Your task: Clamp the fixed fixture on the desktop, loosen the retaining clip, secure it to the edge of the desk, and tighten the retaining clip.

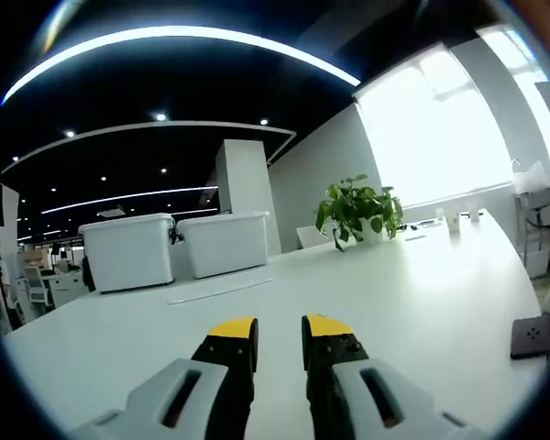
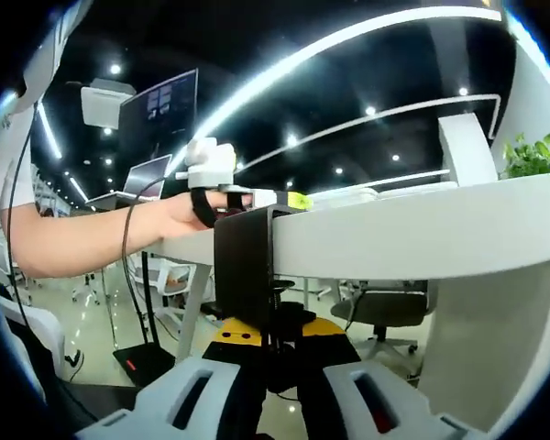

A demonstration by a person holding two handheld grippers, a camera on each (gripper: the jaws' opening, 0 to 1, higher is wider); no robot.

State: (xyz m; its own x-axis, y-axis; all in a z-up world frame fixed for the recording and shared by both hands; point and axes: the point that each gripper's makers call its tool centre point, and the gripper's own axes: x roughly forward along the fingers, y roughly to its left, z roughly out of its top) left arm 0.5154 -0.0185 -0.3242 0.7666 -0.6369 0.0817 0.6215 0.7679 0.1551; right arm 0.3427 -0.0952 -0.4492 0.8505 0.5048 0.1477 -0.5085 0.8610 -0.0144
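Left tongs [image 1: 280,335] first: in the left gripper view my yellow-tipped jaws stand a narrow gap apart with nothing between them, hovering over the broad white desk top [image 1: 376,284]. Ahead of the tips sit two white plastic storage boxes [image 1: 174,247], and ahead to the right a leafy green potted plant [image 1: 359,209]. Far off to the right of the jaws lies a small grey square socket block [image 1: 534,335].

In the right gripper view, my right tongs [image 2: 280,341] come up from below the desk edge [image 2: 394,240], and the jaws are closed on the lower part of the black metal C-shaped clamp fixture [image 2: 246,266], which hooks over that edge directly above the tips. Beyond it, up and to the left, I see my left hand [image 2: 188,213] with its gripper resting on the desk top.

I judge the fixture stiff and fairly heavy for its size, with smooth painted faces that could slip. It won't crush, so I would grip firmly on the screw knob below, which is partly hidden by my jaws, and keep the bracket square against the edge.
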